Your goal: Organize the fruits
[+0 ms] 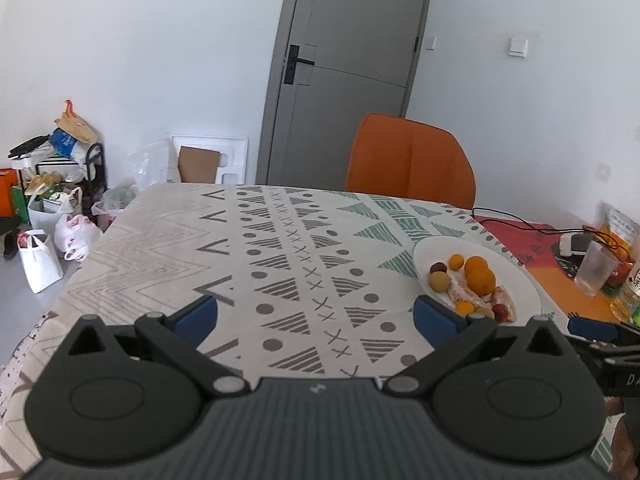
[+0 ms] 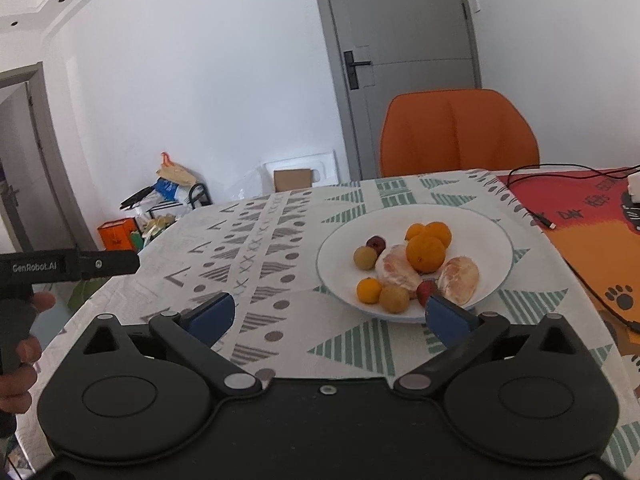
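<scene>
A white plate [image 2: 472, 220] on the patterned tablecloth holds a pile of fruit: big oranges [image 2: 425, 253], two peeled pomelo pieces [image 2: 459, 274], small oranges [image 2: 369, 290], yellowish round fruits [image 2: 394, 299] and dark red ones [image 2: 376, 243]. My right gripper [image 2: 330, 317] stands open just short of the plate's near rim, nothing between its blue fingers [image 2: 448, 318]. In the left wrist view the plate [image 1: 524, 280] lies to the right. My left gripper [image 1: 316, 316] is open over bare tablecloth, its right finger [image 1: 434, 317] near the plate's rim. The oranges [image 1: 480, 276] show there too.
An orange chair [image 2: 458, 132] stands behind the table, before a grey door [image 1: 352, 60]. At the right lie a red-orange mat [image 2: 592, 216] with a black cable [image 2: 536, 208], a clear cup [image 1: 595, 272] and a bottle [image 1: 628, 292]. Bags and a rack [image 1: 60, 196] crowd the floor at left.
</scene>
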Demonstrator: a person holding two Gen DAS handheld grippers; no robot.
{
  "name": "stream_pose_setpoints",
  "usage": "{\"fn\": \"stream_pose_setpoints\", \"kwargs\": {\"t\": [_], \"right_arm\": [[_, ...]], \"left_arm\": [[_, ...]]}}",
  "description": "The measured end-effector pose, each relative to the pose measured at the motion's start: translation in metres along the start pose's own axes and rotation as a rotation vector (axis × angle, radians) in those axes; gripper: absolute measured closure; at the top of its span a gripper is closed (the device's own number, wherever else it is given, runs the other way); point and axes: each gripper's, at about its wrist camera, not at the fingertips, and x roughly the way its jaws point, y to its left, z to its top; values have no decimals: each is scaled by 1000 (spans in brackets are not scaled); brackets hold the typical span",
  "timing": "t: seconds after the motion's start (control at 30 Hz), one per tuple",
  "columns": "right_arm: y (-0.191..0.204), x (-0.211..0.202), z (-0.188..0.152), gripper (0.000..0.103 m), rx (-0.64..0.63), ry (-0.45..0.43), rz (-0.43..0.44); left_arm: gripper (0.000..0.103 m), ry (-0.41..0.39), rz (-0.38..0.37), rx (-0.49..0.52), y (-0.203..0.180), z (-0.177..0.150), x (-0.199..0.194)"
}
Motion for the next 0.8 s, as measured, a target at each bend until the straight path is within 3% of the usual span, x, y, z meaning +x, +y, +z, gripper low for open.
{"fn": "stream_pose_setpoints", "kwargs": {"t": [0.3,0.8], "right_arm": [[0,8,-10,0,-13,53,5],[2,12,-11,0,-22,61,-1]], "left_arm": [[0,43,38,-3,10,-16,4],[0,52,62,-2,19,-22,3]]}}
